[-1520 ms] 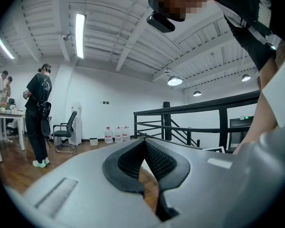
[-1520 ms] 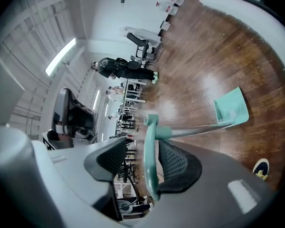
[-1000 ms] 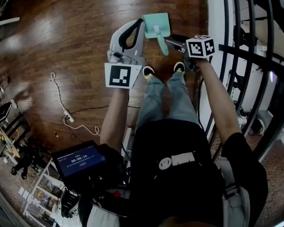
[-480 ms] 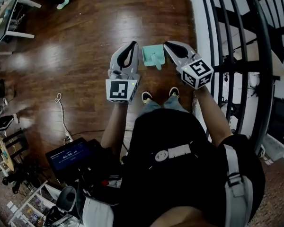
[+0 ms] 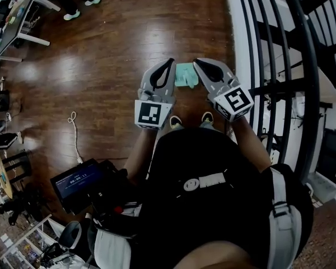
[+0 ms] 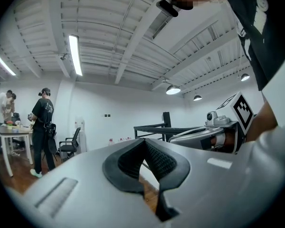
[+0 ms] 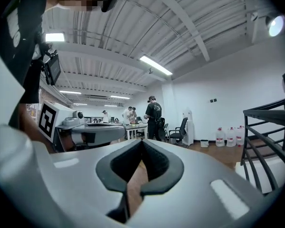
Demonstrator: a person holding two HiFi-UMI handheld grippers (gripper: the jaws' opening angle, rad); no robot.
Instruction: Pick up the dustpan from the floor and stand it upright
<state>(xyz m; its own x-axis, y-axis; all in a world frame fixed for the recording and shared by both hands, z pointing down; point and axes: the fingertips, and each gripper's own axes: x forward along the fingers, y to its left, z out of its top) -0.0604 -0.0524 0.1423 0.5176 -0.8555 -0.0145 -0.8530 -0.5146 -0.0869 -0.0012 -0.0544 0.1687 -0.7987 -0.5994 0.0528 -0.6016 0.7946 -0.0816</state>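
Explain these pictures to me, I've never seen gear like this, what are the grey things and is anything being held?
A person wears a camera on the head; the head view looks down past their body at a wooden floor. Each hand holds a grey hand-worked pincer: the left gripper and the right gripper. The patterned cubes are part of them. The other two pictures come from cameras riding on each gripper, looking along its jaws into the room. In both, the jaws are together with nothing between them, so nothing is held. A teal dustpan shows on the floor between the two grippers, beyond the person's shoes; I cannot tell whether it stands upright.
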